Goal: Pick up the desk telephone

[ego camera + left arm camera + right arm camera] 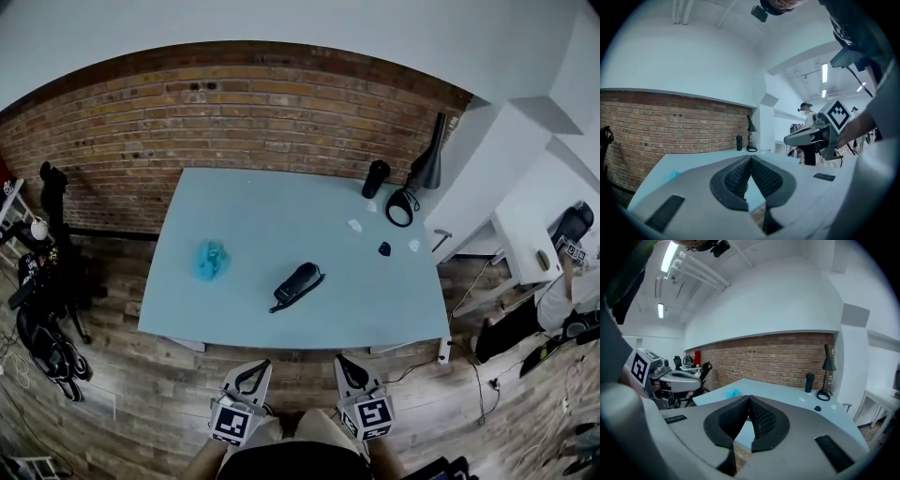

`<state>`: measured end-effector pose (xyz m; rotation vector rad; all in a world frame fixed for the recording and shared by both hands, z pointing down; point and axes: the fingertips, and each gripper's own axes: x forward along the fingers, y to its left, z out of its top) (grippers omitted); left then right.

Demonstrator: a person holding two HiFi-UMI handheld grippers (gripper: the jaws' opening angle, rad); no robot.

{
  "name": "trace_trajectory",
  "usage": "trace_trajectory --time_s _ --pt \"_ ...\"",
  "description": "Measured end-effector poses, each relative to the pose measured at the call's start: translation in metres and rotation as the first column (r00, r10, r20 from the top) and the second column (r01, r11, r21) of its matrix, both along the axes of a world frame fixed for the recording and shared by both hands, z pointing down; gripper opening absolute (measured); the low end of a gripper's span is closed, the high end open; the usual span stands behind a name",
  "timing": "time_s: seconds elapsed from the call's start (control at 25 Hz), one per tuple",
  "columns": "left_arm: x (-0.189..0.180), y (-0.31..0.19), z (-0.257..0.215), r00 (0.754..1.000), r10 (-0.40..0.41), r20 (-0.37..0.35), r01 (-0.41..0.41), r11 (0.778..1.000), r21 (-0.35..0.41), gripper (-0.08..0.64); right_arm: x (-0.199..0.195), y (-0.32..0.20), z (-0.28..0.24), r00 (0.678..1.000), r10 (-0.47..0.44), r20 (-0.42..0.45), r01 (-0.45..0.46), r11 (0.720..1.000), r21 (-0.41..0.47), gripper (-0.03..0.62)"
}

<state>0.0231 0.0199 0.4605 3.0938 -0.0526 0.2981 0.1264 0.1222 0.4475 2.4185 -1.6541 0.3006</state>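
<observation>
the desk telephone [298, 284] lies untouched near the front edge of the pale blue tabletop [272, 211]. the left claw [255, 367] and right claw [345, 364] hang short of that edge, each with jaws pressed together on nothing. the pickup looks unstarted: reaching, opening and grasping all remain.

The head view looks steeply down on the whole bench [281, 216] from above and behind the left gripper [253, 367] and right gripper [349, 364]. Each gripper view sits close behind its own fingers [736, 180] and faces nearly level. Beyond the fingertips, both share the bench, brick wall [778, 357] and lamp [828, 363].
</observation>
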Motion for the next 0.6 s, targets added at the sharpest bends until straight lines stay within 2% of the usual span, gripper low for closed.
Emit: trace_trajectory --time_s 0.12,0.24,0.4,0.48,0.6 --pt "0.004 -0.015 0.006 1.000 -0.015 0.018 0.016 1.000 -0.022 0.023 -0.011 -0.025 0.009 0.994 -0.095 -0.051 0.092 0.994 -0.067 0.015" --pt "0.015 -0.031 0.013 0.999 -0.029 0.030 0.029 1.000 -0.011 0.023 -0.003 -0.046 0.019 0.989 -0.145 -0.033 0.142 0.988 -0.065 0.015" --pt "0.042 -0.057 0.018 0.996 -0.067 0.053 0.067 0.998 0.005 0.023 0.030 -0.074 0.030 0.987 -0.158 0.020 0.158 0.987 -0.032 0.015" --pt "0.061 -0.067 0.015 0.996 -0.078 0.044 0.077 0.997 0.028 0.023 0.053 -0.087 0.034 0.985 -0.164 0.049 0.165 0.986 -0.011 0.015" --pt "0.089 -0.077 0.008 0.992 -0.102 0.070 0.100 0.995 0.028 0.023 0.091 -0.100 0.042 0.980 -0.170 0.100 0.168 0.985 0.028 0.015"
